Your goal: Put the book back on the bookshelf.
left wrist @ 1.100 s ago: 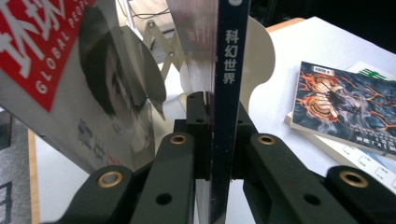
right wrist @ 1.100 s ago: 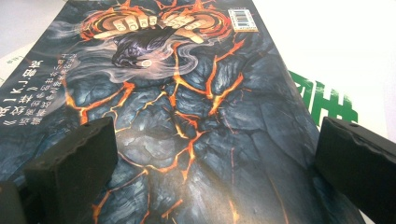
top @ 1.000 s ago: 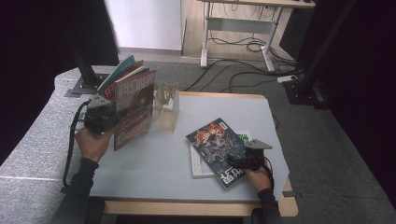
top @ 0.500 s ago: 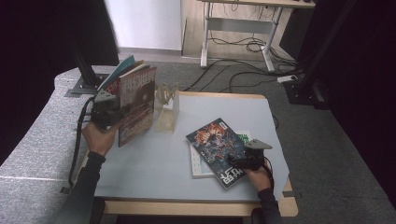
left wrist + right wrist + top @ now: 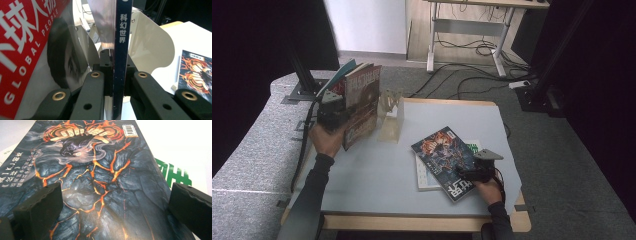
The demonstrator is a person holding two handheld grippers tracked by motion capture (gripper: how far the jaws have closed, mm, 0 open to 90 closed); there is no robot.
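Left tongs (image 5: pixel 117 82) clamp a thin, glossy blue-spined magazine (image 5: pixel 121 50) upright at the desk's (image 5: pixel 362 180) far-left corner; right tongs (image 5: pixel 112 202) stand wide over a flat lava-patterned magazine (image 5: pixel 100 182).

Magazines lying flat on table: two — one dark glossy magazine with fiery orange cracked-rock cover (image 5: pixel 446 159), one white magazine with green lettering (image 5: pixel 426 176) beneath it.

Magazines upright at left: at least three; exact count unclear.

Pale slotted book rack (image 5: pixel 391 116): one.

Black two-jaw grippers: two.

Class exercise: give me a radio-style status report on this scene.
Left gripper shut on upright blue-spined magazine, beside rack divider. Right gripper open over lava-cover magazine. Nothing obstructing.
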